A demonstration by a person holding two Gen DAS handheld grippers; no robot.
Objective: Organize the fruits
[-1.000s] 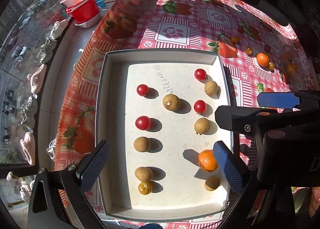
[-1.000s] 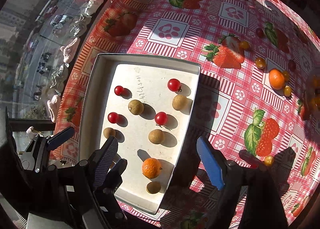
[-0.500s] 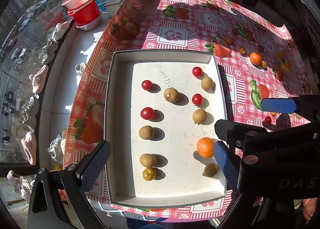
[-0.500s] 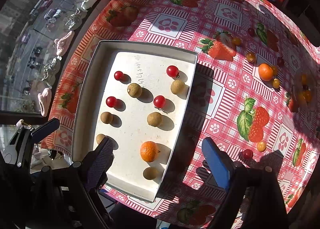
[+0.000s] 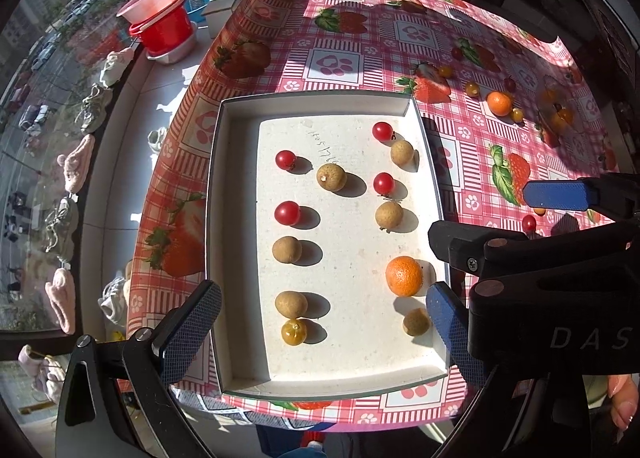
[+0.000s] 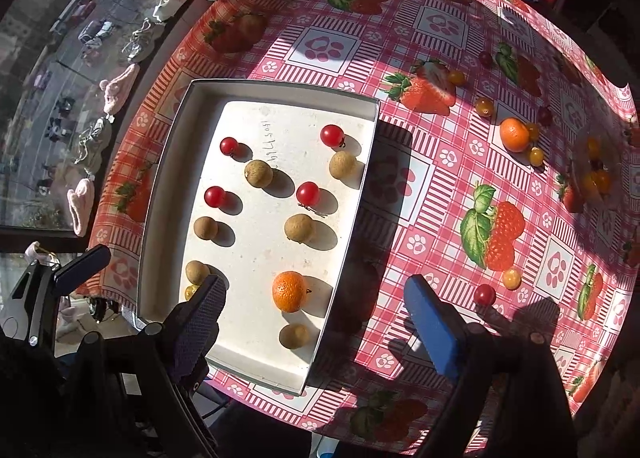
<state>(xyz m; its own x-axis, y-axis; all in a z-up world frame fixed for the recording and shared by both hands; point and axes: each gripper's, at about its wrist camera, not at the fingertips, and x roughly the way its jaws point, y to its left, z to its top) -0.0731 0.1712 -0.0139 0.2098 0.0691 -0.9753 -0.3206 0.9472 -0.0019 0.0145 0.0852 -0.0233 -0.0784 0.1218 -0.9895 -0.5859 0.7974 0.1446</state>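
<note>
1. Both grippers hang above the white tray point(image 5: 236, 194), pointing almost straight down at it.
2. Left gripper point(image 5: 320, 322): jaws released and wide, nothing between them but tray floor far below.
3. Right gripper point(image 6: 316, 310): its jaws have just been opening and now stand wide, empty; the mandarin point(image 6: 289, 291) sits on the tray beneath the gap, untouched.
4. Tray holds two columns: red tomatoes, tan longans, one yellow tomato, that mandarin.
5. Loose fruit waits on the counter point(image 6: 400, 38), right of the tray. Nearest is a red tomato point(image 6: 484, 295), at about 3 o'clock from the right gripper, just beyond its blue pad, with a yellow tomato point(image 6: 511, 279) beside it.
6. A second mandarin point(image 6: 514, 133) lies further out, near 1 o'clock.
7. My call: the right gripper is plainly nearer; round fruit, so no long axis to line up.
</note>
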